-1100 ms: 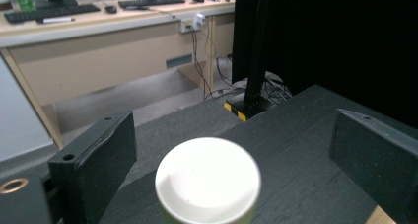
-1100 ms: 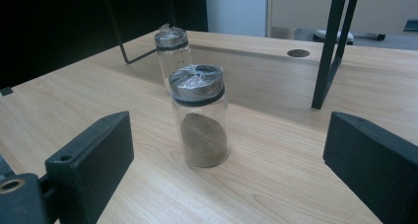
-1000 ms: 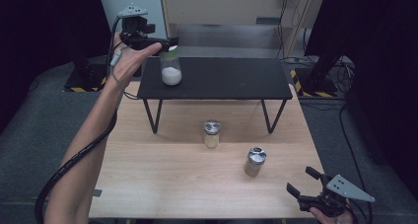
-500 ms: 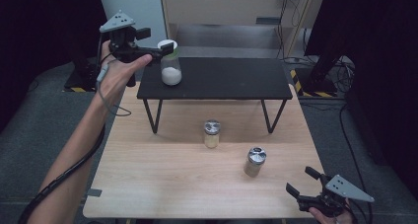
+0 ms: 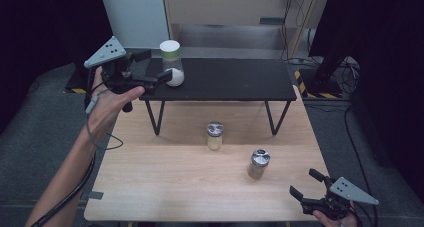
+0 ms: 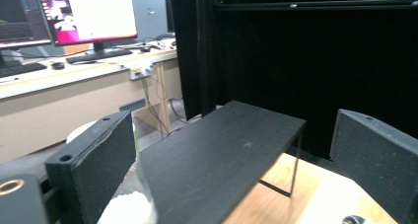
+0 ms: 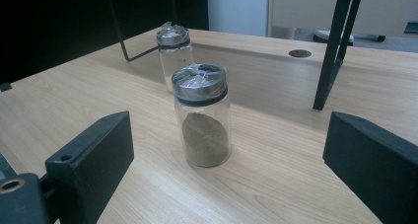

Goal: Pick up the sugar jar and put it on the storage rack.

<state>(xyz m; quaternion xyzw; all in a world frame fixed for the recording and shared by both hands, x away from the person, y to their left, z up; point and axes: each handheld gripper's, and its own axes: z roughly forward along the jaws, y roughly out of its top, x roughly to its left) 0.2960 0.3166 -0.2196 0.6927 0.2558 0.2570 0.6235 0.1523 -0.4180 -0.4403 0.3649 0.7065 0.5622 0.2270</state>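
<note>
Left gripper [image 5: 152, 67] spread wide at nine o'clock of white-lidded clear glass jar [image 5: 172, 63], right gripper [image 5: 306, 184] gaping, idle

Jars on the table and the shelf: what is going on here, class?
A person holds a gripper in each hand. The left gripper is open beside the white-lidded jar, which stands on the black shelf, and is not gripping it. The right gripper is open near the table's front edge, facing the nearer brown-filled jar. A second silver-lidded jar stands farther back.
</note>
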